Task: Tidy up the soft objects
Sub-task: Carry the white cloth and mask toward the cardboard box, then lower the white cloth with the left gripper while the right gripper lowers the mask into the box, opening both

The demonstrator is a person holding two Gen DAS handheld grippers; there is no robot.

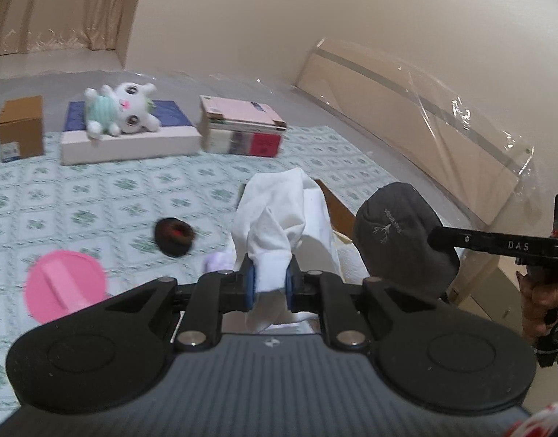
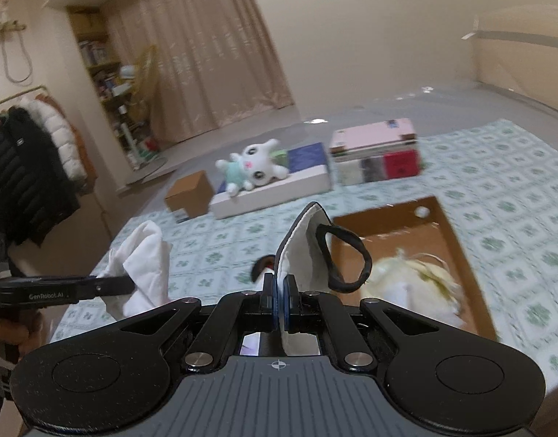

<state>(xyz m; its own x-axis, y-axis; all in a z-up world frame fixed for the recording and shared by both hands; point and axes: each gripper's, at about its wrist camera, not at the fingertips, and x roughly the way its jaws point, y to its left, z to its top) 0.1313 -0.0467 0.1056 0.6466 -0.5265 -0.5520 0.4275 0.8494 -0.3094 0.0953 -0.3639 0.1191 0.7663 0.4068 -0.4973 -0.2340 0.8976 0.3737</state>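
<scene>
Blurred contents of cardboard box (image 2: 457,240)

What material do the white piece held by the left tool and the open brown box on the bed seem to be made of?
The white crumpled cloth looks like soft matte woven or knit fabric: it folds and droops limply from the left tool. The open brown box looks like plain, unglossed cardboard: flat stiff walls with a small punched hole; blur leaves finer detail open.
</scene>
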